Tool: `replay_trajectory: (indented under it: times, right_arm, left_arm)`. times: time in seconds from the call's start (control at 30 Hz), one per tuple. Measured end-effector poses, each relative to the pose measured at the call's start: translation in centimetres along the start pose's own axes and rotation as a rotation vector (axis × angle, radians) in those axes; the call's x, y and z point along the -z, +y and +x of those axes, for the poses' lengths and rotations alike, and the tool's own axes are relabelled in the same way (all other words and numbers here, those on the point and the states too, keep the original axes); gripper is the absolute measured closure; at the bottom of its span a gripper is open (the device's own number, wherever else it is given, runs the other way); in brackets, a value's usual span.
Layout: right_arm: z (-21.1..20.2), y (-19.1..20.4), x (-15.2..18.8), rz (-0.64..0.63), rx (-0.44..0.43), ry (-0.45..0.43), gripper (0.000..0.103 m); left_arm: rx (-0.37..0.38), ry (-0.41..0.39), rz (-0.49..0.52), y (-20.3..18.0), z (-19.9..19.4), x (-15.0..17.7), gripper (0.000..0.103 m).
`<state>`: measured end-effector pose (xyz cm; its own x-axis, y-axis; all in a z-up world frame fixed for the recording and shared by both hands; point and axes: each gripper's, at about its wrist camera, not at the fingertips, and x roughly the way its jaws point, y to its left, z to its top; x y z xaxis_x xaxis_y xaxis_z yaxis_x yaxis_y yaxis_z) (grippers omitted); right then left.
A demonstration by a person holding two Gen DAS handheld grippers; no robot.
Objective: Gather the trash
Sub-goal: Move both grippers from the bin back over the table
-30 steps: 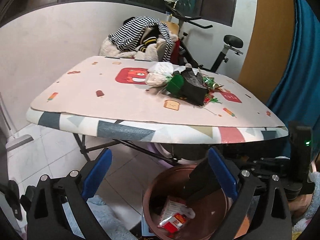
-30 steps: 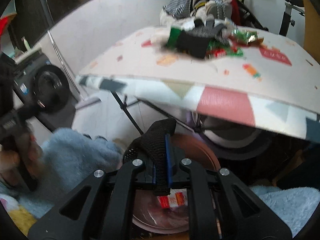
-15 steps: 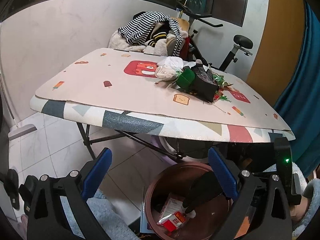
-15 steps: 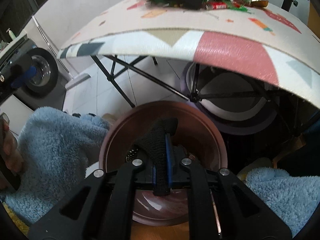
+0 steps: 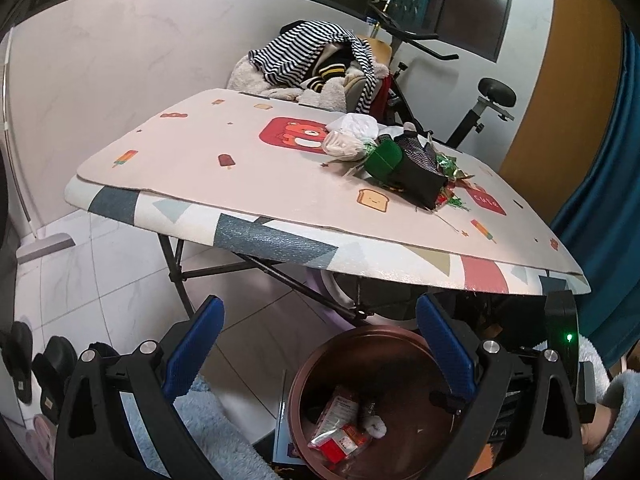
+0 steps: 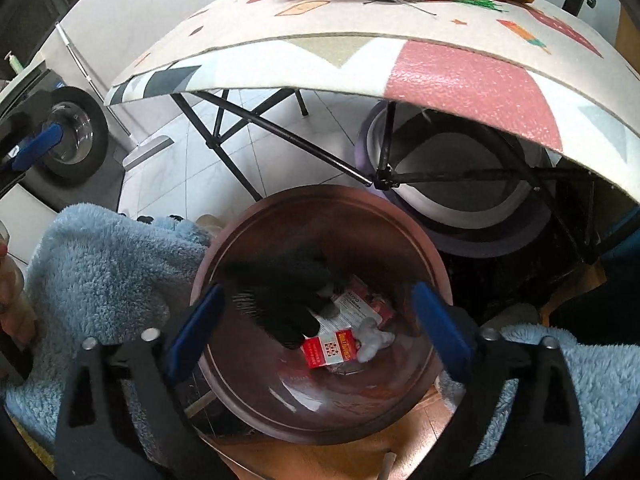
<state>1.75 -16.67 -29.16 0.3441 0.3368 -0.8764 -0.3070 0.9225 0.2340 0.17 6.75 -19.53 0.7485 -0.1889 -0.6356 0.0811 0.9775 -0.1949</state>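
A brown round bin (image 6: 320,194) stands on the floor under the table edge, directly below my right gripper (image 6: 316,298). Its jaws are opening, wide apart, pads touching nothing. A black mesh piece (image 6: 286,296), blurred, lies loose between them inside the bin, above a red packet (image 6: 328,350) and a white wad (image 6: 370,338). My left gripper (image 5: 320,312) hangs open and empty beside the bin (image 5: 362,332). A heap of trash (image 5: 400,160), with a green item, white wads, a black bag and foil wrappers, sits on the patterned table (image 5: 240,184).
Black folding table legs (image 6: 280,132) cross behind the bin. A washing machine (image 6: 68,140) is at the left, and an exercise bike (image 5: 480,112) and a chair with striped clothes (image 5: 312,52) are behind the table. Blue fleece sleeves (image 6: 100,272) flank the bin. Slippers (image 5: 36,364) lie on the tiles.
My right gripper, shut on the black mesh piece before, sank over the bin and opened; the piece left its jaws and dropped into the bin. The left gripper hardly moved.
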Motion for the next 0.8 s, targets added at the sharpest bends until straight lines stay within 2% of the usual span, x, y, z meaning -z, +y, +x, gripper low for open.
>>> replay_trajectory:
  times: [0.2,0.33,0.43,0.57,0.8]
  right_arm:
    - [0.1,0.0,0.1,-0.004,0.001,0.008,0.006]
    - [-0.4,-0.4,-0.1,0.019,-0.005,-0.015,0.006]
    - [-1.6,-0.6,-0.3,0.030,-0.018,-0.070,0.006]
    - [-4.0,-0.9,-0.4,0.045,-0.037,-0.186,0.006]
    - [-6.0,-1.9,-1.1,0.085,-0.034,-0.280,0.006]
  left_arm:
    - [-0.003,-0.001,-0.005,0.0,-0.1,0.0,0.009]
    - [-0.003,0.000,-0.008,0.0,0.0,0.0,0.009]
    - [-0.004,-0.001,-0.015,0.1,-0.1,0.0,0.009]
    - [-0.003,-0.005,-0.022,0.3,-0.2,0.0,0.009]
    - [-0.006,0.005,-0.037,0.7,0.1,-0.1,0.009]
